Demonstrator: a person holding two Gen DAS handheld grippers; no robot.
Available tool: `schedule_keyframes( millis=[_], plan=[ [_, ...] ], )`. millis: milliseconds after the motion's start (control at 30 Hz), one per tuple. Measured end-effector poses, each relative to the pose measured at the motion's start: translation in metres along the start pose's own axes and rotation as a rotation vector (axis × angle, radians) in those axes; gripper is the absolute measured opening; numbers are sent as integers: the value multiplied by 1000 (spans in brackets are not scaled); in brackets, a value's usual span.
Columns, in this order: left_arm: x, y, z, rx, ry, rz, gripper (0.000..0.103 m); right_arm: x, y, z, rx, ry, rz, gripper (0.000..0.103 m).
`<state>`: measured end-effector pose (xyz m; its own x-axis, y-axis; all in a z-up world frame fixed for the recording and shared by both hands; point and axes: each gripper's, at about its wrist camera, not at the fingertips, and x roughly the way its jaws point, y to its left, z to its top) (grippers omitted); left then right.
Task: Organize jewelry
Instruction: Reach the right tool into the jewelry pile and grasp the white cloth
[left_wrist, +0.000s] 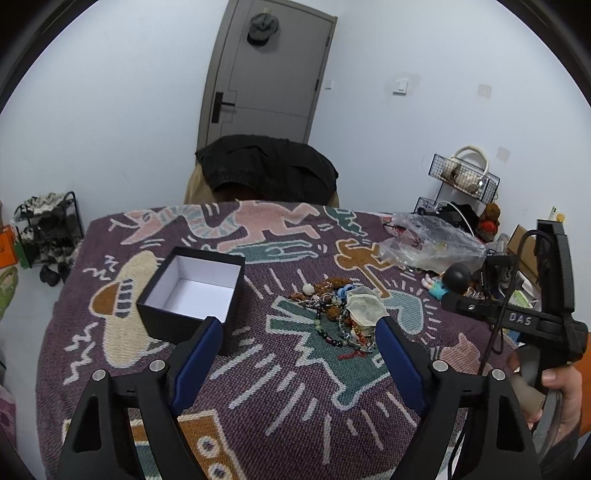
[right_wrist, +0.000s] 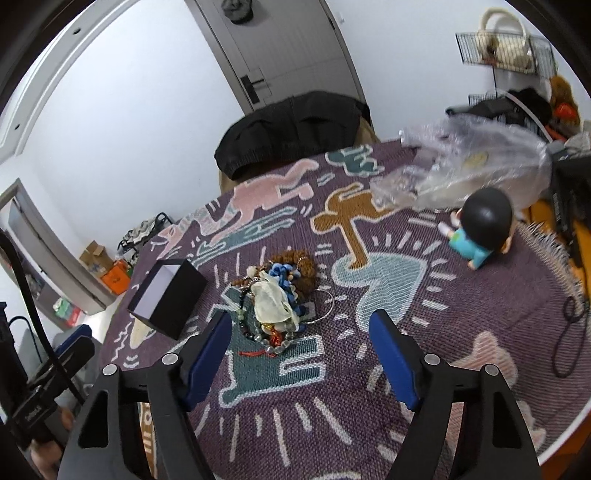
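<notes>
Both grippers are hovering above the patterned purple woven cloth (left_wrist: 295, 387) covering the worktop, each with its blue-padded jaws spread wide and holding nothing. At the bottom of the left wrist view, the left gripper (left_wrist: 299, 339) is framing the near edge of the tangled heap of beaded bracelets and chains (left_wrist: 338, 314), which is lying at the centre of the frame with a pale translucent pouch (left_wrist: 364, 306) resting on top. Left of the heap, apart from it, the open black square box with a white lining (left_wrist: 192, 291) is sitting upright, and the gripper's left finger (left_wrist: 195, 354) is overlapping its near corner in the picture.

In the right wrist view, the right gripper (right_wrist: 301, 354) is reaching over the cloth at the bottom of the frame, with the same heap (right_wrist: 280, 299) lying just beyond its left finger, left of centre. A thin silver bangle (right_wrist: 325, 306) is lying at the heap's right edge. The box (right_wrist: 170, 299) is showing at the left. A dark-haired toy figure in a teal outfit (right_wrist: 480, 229) is lying at the upper right, near a crumpled clear plastic bag (right_wrist: 472, 166).
</notes>
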<state>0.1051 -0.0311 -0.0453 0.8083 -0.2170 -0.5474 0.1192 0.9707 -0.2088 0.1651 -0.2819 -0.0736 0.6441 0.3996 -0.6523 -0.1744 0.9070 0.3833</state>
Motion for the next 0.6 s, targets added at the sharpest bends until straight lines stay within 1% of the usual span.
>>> schedule_keyframes(
  millis=[133, 167, 200, 233, 333, 433, 467, 500, 533, 600],
  plan=[
    [20, 0, 2, 5, 35, -6, 85, 29, -1, 4, -3, 48, 8, 75],
    [23, 0, 2, 5, 40, -7, 84, 33, -1, 5, -6, 57, 11, 73],
    [29, 1, 3, 6, 51, -7, 84, 41, 0, 6, -14, 72, 16, 68],
    [33, 1, 2, 8, 59, -4, 83, 48, 2, 7, -21, 84, 18, 66],
    [45, 3, 3, 3, 82, -7, 82, 61, 7, 11, -34, 102, 13, 63],
    [55, 5, 4, -7, 102, -11, 82, 71, 14, 15, -62, 112, 5, 57],
    [57, 5, 4, -8, 105, -11, 82, 75, 16, 16, -73, 116, 1, 52],
    [60, 6, 4, -11, 114, -13, 82, 80, 18, 17, -86, 125, -4, 44],
    [62, 6, 3, -12, 118, -13, 82, 84, 20, 18, -93, 135, -9, 39],
    [66, 5, 3, -10, 130, -14, 82, 94, 21, 19, -107, 167, -16, 8]
  ],
)
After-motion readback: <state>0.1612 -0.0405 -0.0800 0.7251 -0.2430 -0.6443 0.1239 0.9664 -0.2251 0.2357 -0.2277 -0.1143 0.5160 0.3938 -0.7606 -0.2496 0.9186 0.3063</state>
